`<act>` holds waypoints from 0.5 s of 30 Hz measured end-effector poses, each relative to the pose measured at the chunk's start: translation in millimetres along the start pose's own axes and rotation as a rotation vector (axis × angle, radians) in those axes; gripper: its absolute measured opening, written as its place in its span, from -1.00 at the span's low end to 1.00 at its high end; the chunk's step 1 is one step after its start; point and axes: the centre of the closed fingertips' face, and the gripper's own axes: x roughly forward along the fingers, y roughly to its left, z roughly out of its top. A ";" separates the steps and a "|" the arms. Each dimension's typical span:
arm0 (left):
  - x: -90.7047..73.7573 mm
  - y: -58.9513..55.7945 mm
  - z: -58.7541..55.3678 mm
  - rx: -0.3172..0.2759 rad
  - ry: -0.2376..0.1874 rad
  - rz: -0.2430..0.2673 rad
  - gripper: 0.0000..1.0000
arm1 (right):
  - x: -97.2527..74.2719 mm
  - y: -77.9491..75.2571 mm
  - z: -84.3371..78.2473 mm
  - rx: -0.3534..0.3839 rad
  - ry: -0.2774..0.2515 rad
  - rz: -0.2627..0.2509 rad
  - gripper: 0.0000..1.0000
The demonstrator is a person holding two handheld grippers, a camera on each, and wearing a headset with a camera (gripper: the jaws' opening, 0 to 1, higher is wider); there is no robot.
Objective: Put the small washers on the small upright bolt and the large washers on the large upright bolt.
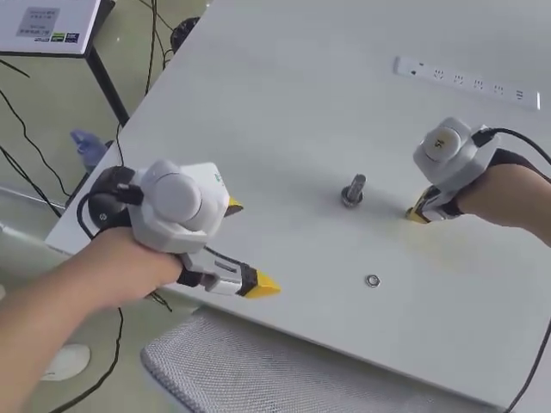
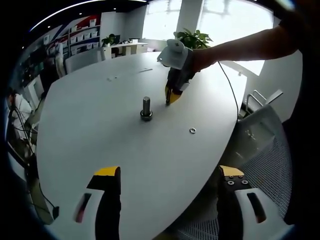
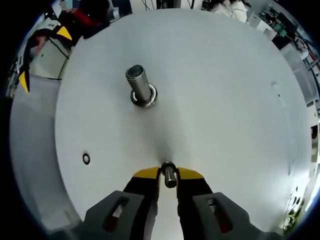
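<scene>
Your right gripper (image 1: 419, 213) has its yellow-tipped jaws almost closed on a short, thin silver metal stud (image 3: 170, 176), which I take to be the small upright bolt. The gripper's tips are down at the white tabletop (image 1: 284, 103), near the thick, threaded steel bolt (image 1: 354, 190), which stands with a metal ring (image 3: 146, 103) at its foot. Your left gripper (image 2: 169, 172) hangs over the near edge, its jaws spread wide with nothing between them. The one loose small silver washer (image 1: 372, 280) lies flat between the two grippers, nearer to you than the thick bolt.

The job now looks like fetching that washer with the left. Come down steeply and pinch it across its rim so the hole is clear. Hold the stud plumb with the right while you lower the washer straight over its tip. Grip lightly, because a flat washer can skid or flip.
</scene>
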 end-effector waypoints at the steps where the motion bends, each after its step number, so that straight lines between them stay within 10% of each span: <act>1: 0.0 -0.2 -0.7 -0.001 0.002 0.000 0.57 | -0.2 0.8 -0.1 -0.001 0.002 0.001 -0.73; 15: -2.3 -0.3 -0.4 0.001 -0.002 0.007 0.58 | -2.0 -2.4 2.5 -0.014 -0.006 0.008 -0.43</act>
